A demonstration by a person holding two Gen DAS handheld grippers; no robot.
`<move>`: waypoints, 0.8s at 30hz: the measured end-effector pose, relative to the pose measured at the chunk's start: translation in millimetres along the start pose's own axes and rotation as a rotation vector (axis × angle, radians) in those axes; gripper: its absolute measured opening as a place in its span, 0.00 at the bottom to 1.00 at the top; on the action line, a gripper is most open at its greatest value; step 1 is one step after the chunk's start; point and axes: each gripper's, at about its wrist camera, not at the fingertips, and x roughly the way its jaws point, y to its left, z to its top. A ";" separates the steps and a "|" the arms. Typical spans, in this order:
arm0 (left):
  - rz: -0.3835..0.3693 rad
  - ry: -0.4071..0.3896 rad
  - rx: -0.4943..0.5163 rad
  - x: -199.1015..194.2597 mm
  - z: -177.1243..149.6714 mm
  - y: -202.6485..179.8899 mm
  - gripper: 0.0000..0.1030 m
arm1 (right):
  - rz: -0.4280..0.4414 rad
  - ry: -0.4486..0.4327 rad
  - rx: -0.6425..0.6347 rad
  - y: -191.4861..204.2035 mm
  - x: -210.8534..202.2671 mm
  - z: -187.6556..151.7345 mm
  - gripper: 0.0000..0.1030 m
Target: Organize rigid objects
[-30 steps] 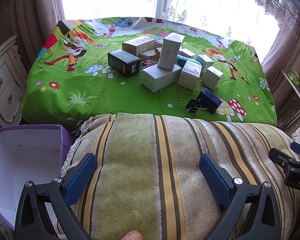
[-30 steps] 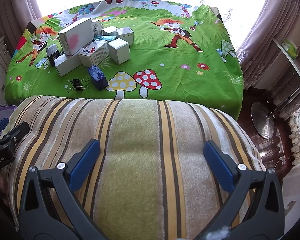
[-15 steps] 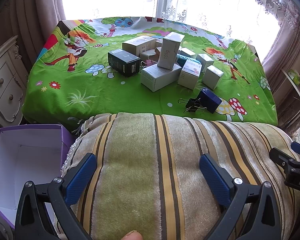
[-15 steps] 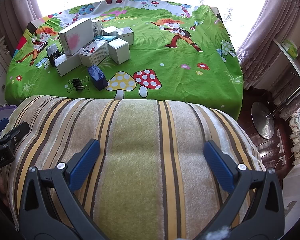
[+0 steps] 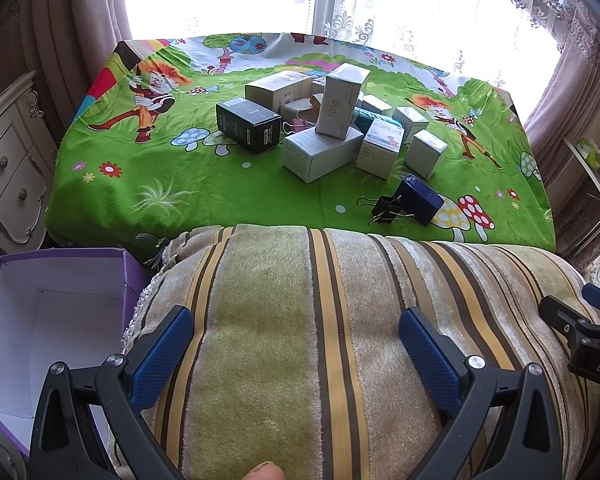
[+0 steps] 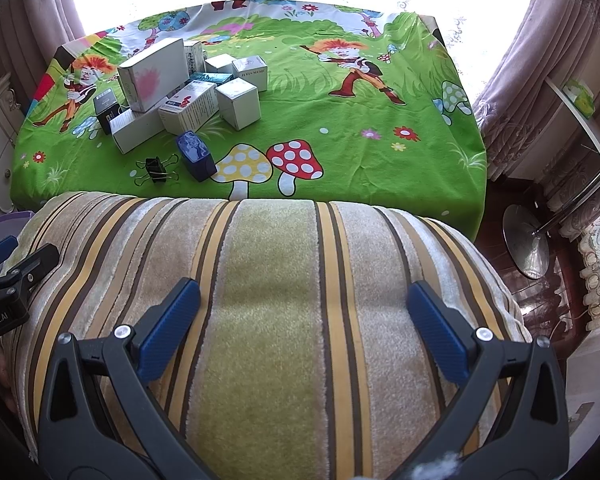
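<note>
Several small cartons are piled on a table with a green cartoon cloth (image 5: 188, 184): a tall white box marked 105g (image 5: 340, 102), a black box (image 5: 247, 125), a long white box (image 5: 320, 152), and a dark blue box (image 5: 418, 199) beside black binder clips (image 5: 387, 209). The same pile (image 6: 188, 92), blue box (image 6: 196, 155) and clips (image 6: 156, 168) show in the right wrist view. My left gripper (image 5: 296, 338) and right gripper (image 6: 304, 316) both stand open over a striped plush cushion (image 5: 320, 320), well short of the table, holding nothing.
An open purple box with a white inside (image 5: 56, 320) sits low at the left beside the cushion. A cream dresser (image 5: 8, 152) stands left of the table. Curtains (image 6: 512, 80) and a round metal stand base (image 6: 528, 240) are on the right.
</note>
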 end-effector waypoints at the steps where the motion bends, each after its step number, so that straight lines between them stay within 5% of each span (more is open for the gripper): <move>1: -0.001 -0.001 -0.001 0.3 0.2 -0.1 1.00 | -0.001 -0.002 -0.001 0.4 -0.3 -0.5 1.00; 24: 0.036 0.004 0.018 -6.4 9.3 -8.2 1.00 | 0.059 0.025 -0.090 3.8 9.3 15.1 1.00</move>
